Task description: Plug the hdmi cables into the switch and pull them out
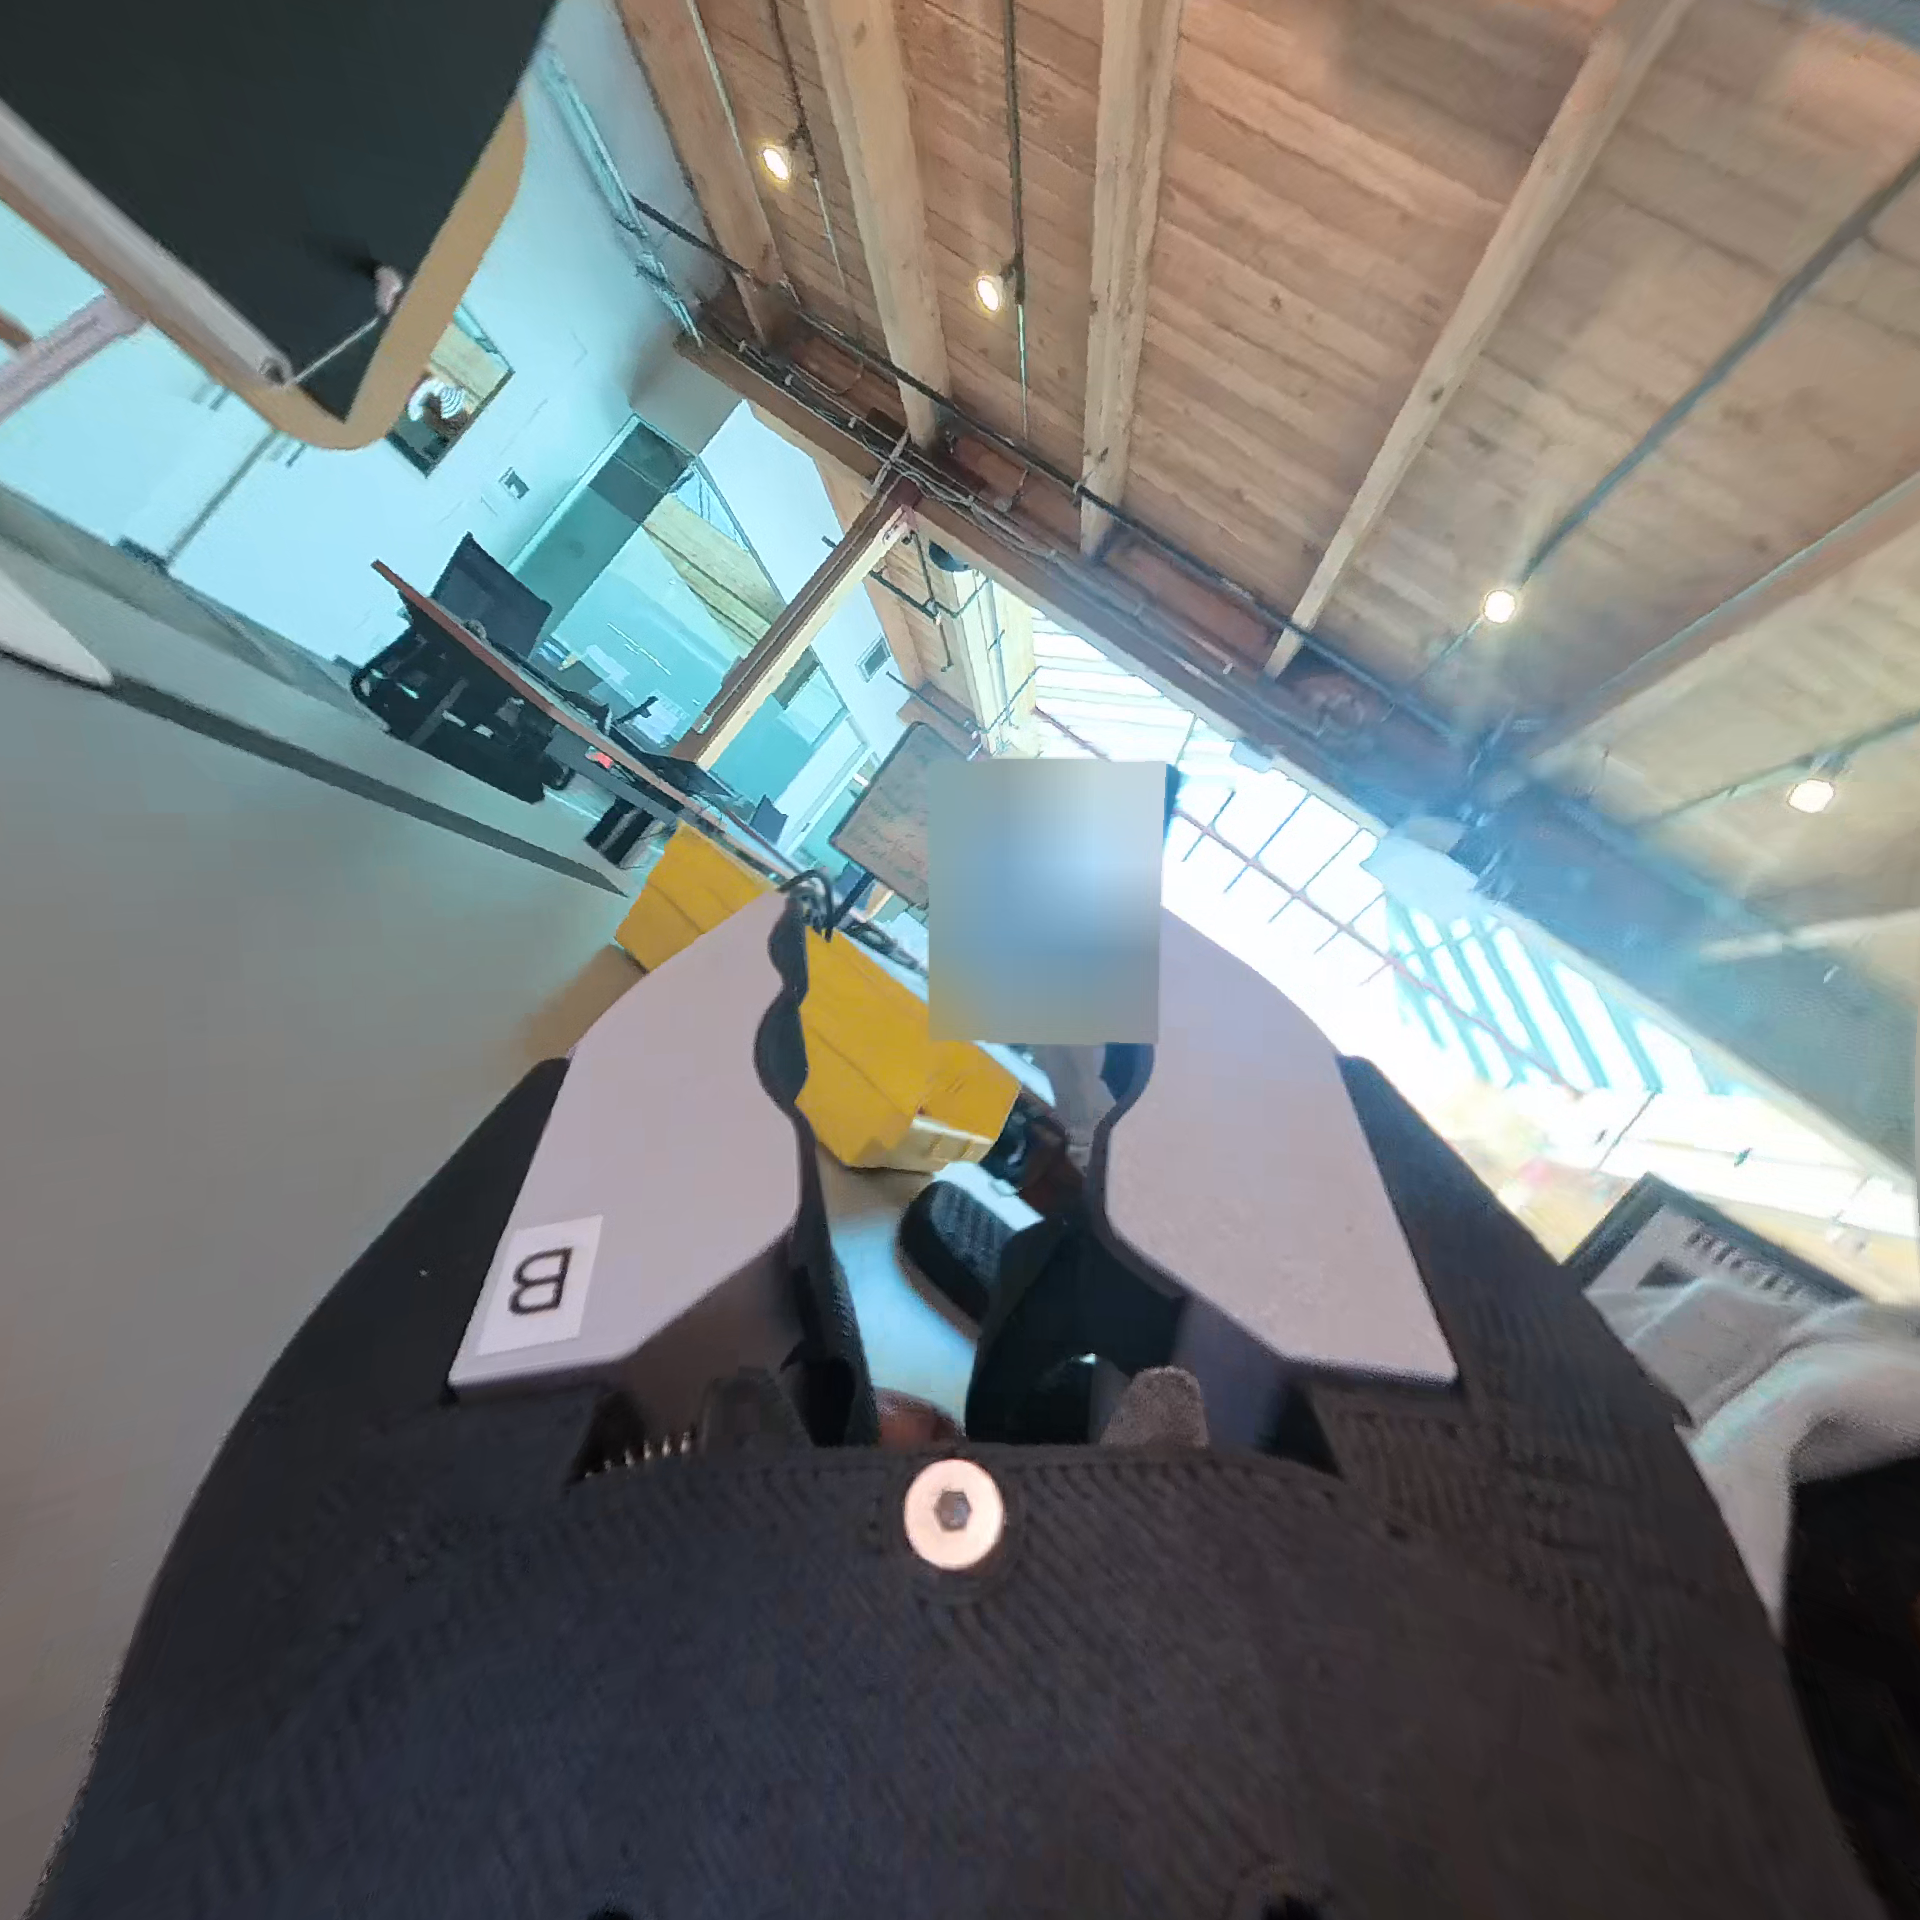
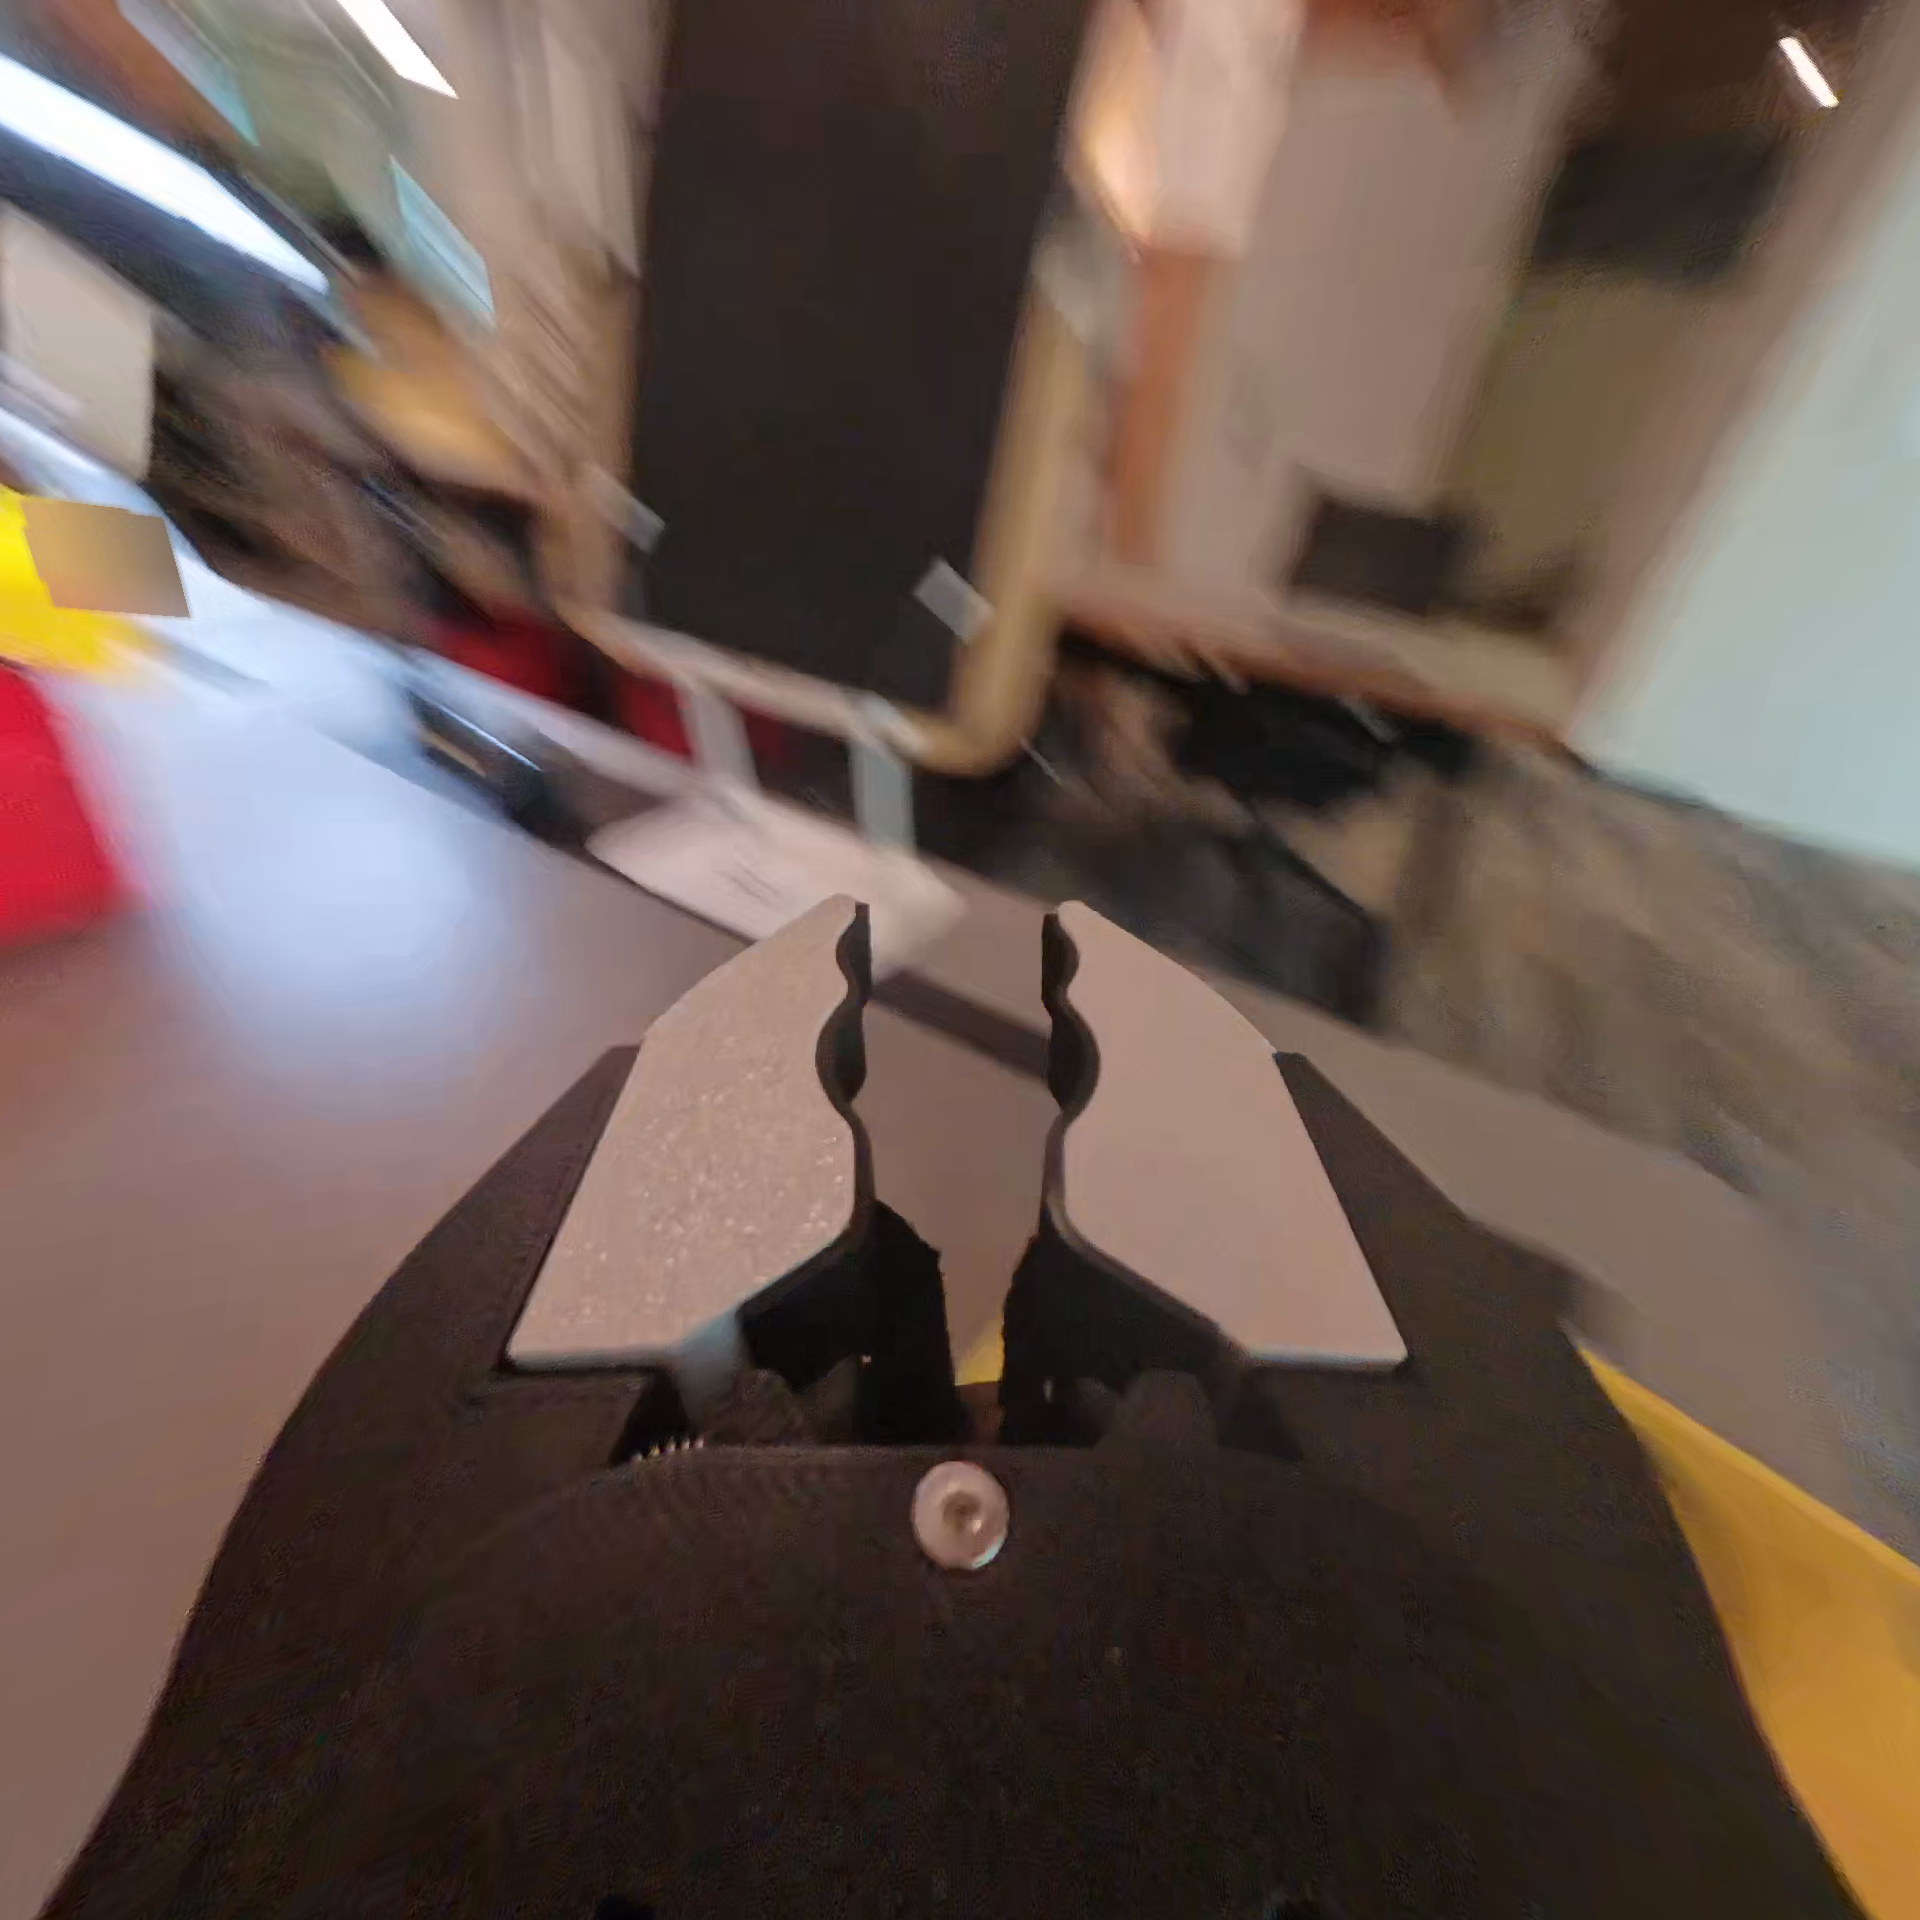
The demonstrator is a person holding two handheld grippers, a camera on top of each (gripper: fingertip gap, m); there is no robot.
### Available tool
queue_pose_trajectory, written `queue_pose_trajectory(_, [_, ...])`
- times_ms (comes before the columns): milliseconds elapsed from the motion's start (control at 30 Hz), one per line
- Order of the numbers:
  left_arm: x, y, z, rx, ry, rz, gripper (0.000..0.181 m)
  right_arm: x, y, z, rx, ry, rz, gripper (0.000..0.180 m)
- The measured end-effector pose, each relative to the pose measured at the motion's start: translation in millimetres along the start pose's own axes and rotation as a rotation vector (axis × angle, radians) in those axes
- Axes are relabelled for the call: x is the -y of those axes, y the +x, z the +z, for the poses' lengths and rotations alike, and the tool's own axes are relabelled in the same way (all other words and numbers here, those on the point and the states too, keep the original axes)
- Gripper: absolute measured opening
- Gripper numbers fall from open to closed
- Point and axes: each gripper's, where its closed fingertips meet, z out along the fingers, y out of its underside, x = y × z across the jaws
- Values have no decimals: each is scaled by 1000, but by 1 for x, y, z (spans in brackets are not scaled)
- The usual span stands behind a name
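The left gripper (image 1: 961,925) pointed steeply upward, its grey fingers (image 1: 675,1143) spread wide apart with nothing between them. Beyond its tips lay a wooden beamed ceiling (image 1: 1299,260) with small spot lamps, a bright band of windows (image 1: 1351,914) to the right of the gripper, and yellow bins (image 1: 883,1049) seen through the gap between the fingers. A pale table surface (image 1: 208,987) ran along the left of the gripper, and a dark panel with a wooden rim (image 1: 312,156) hung at the upper left. A row of desks with dark monitors (image 1: 488,634) stood far beyond the left finger. None of this ceiling or window showed in the right wrist view.

The right gripper (image 2: 956,920) was held lower and nearly level, its fingers (image 2: 717,1143) parted by a moderate gap and also empty. That view was heavily smeared by motion. Ahead of the gripper stretched a grey tabletop (image 2: 312,1039), with a white sheet (image 2: 769,862) just past the fingertips, a red shape (image 2: 42,800) at the far left, and a yellow surface (image 2: 1818,1610) below the gripper's right side. A tall dark panel (image 2: 831,312) stood beyond it.

Neither the HDMI cables nor the switch could be made out in either view.
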Motion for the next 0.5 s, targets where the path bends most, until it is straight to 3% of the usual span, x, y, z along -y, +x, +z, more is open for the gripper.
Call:
queue_pose_trajectory(67, [-6,9,2,-7,-40,139,57,33,-78,-20,277,343,105,31])
queue_pose_trajectory(133, [-15,14,4,24,-98,279,59,38,-137,-42,459,582,177,41])
queue_pose_trajectory(267, [-25,46,-15,30,-335,487,61,-3,-213,-49,664,611,246,66])
queue_pose_trajectory(400, [67,39,-78,427,-533,846,54,-17,-248,-44,767,522,149,88])
queue_pose_trajectory(500, [157,12,-142,802,-701,902,52,-29,-256,-40,808,485,190,88])
